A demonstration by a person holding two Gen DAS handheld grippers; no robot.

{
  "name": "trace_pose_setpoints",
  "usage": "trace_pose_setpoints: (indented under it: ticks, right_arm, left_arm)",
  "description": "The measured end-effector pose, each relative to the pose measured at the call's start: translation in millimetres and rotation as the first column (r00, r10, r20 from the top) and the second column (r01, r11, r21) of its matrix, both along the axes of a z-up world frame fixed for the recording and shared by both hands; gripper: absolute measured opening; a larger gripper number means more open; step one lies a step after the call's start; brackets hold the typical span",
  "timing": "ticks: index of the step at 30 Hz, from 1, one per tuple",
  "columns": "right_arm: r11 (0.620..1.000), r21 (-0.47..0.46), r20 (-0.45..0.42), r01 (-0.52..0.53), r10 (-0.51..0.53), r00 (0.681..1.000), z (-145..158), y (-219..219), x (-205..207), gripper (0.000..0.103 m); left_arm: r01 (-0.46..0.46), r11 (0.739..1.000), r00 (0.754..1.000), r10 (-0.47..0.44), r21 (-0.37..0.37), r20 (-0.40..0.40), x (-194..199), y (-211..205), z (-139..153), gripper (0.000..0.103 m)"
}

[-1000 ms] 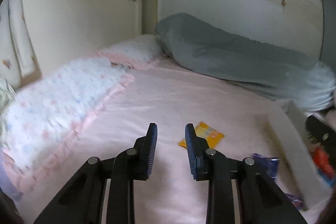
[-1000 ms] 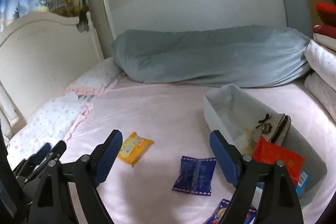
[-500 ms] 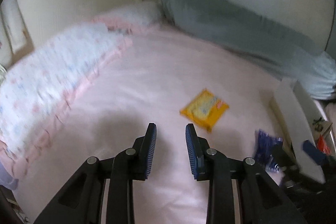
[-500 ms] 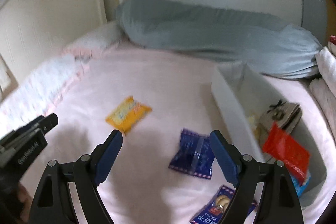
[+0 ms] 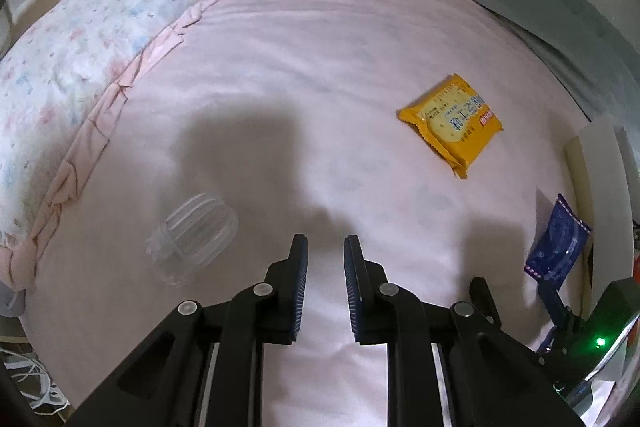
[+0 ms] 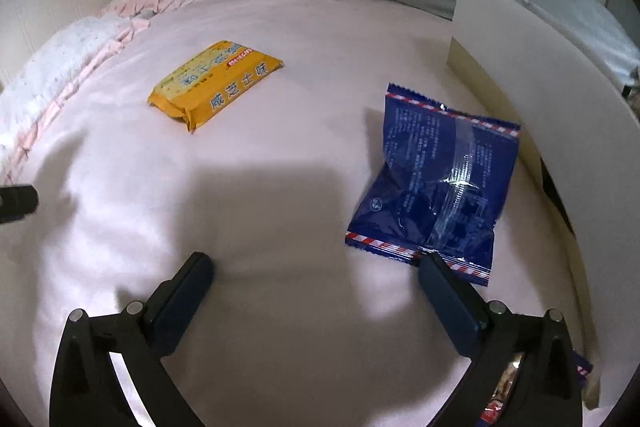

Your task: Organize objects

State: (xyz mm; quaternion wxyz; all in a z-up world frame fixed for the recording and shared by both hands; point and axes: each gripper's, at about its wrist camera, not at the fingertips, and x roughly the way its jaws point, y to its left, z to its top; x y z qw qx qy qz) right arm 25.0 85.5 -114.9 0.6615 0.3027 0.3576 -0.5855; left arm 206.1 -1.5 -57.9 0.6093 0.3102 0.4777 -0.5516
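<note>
My left gripper (image 5: 325,247) stood at its narrowest, a slim gap showing between the pads, nothing in it; it hung over bare pink bedsheet (image 5: 320,67). A clear ribbed plastic container (image 5: 192,237) lay just to its left. The flat yellow snack packet (image 5: 452,125) lay farther off to the right. My right gripper (image 6: 314,267) was opening wide, its fingers empty. Its right fingertip (image 6: 434,267) sat at the near edge of the crinkled dark-blue foil packet (image 6: 434,183); contact I could not tell. The white open bin (image 6: 520,67) stood just right of that packet.
</note>
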Motion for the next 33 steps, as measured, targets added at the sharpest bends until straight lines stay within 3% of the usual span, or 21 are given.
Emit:
trace_pose_setpoints:
  ticks: [8,9,11,14,15,16,18,22,26,29,31,33]
  right_arm:
    - [1.0,0.013,0.031,-0.025,0.024,0.999,1,-3,-3,0.103]
    - [0.999,0.01,0.04,-0.033,0.033,0.999,3,-7,-4,0.099]
    - [0.999,-0.003,0.055,-0.037,0.037,0.998,6,-9,-4,0.091]
    - [0.999,-0.027,0.083,-0.042,0.044,0.996,12,-8,-1,0.062]
    - [0.998,-0.027,0.104,-0.049,0.052,0.993,15,-9,0,0.048]
    - [0.998,-0.021,0.133,-0.057,0.059,0.989,19,-10,0,0.043]
    - [0.997,-0.027,0.173,-0.069,0.073,0.982,26,-11,0,0.043]
    - [0.996,-0.023,0.144,-0.08,0.083,0.986,53,-10,2,0.043]
    - [0.987,-0.16,0.148,-0.017,0.041,0.988,96,7,-10,0.043]
    - [0.943,-0.331,0.134,0.017,0.029,0.991,134,28,-21,0.047]
    - [0.914,-0.403,0.126,0.043,0.009,0.992,153,43,-29,0.062]
    - [0.904,-0.425,0.139,0.048,0.013,0.99,164,48,-34,0.076]
  left_arm:
    - [-0.003,1.0,0.999,0.004,0.027,-0.053,8,0,-1,0.018]
    - [-0.007,1.0,0.998,0.008,0.022,-0.059,9,0,1,0.018]
    - [-0.006,1.0,0.998,0.007,0.013,-0.065,11,-1,2,0.018]
    - [-0.008,1.0,0.997,0.008,-0.007,-0.073,12,-2,5,0.018]
    - [-0.003,1.0,0.997,0.001,-0.016,-0.079,11,-1,6,0.018]
    - [0.006,1.0,0.996,-0.008,-0.024,-0.083,11,-2,7,0.018]
    - [0.025,0.999,0.996,-0.028,-0.047,-0.079,8,-2,11,0.018]
    - [0.044,0.991,0.998,-0.049,-0.124,-0.04,2,4,27,0.018]
    - [0.048,0.97,0.998,-0.054,-0.239,-0.016,0,13,49,0.018]
    - [0.054,0.937,0.998,-0.057,-0.345,0.0,-3,22,68,0.02]
    - [0.077,0.925,0.997,-0.066,-0.373,0.042,-9,24,74,0.025]
    - [0.104,0.931,0.994,-0.082,-0.351,0.078,-17,22,73,0.031]
